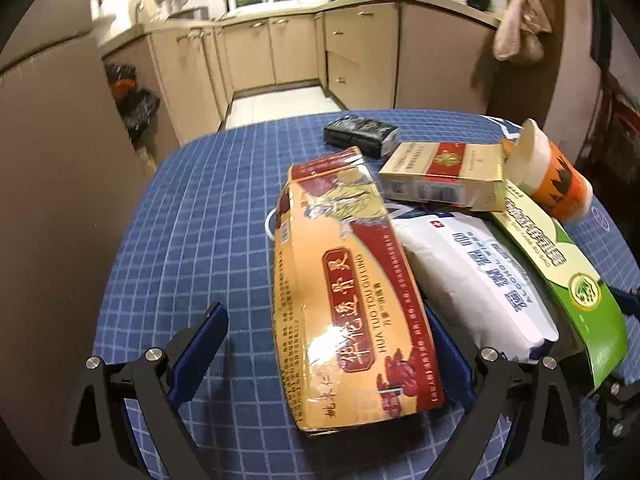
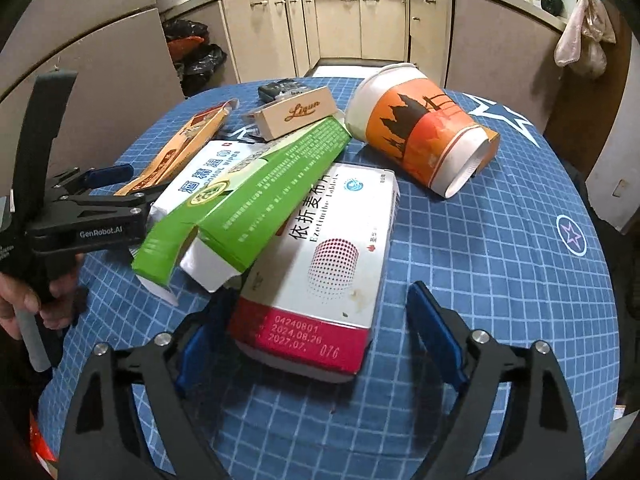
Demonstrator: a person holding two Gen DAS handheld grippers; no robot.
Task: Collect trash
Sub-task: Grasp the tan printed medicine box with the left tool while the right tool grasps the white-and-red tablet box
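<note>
Starting only: nothing collected, all trash on table. Left gripper wide around orange box, no grip. Right gripper wide around pill box. Cup, green carton untouched.

A glossy film wrap, throwing a white glare, is seen on the orange-and-red carton, while the white wipes pack shows a softer, slightly crinkled plastic sheen. Matt printed cardboard is noted on the green box and the white tablet box, and waxy paper on the orange cup. The gridded blue table cover appears smooth and matt; black matt plastic with bright metal screws and blue pads is recorded on the right gripper.
</note>
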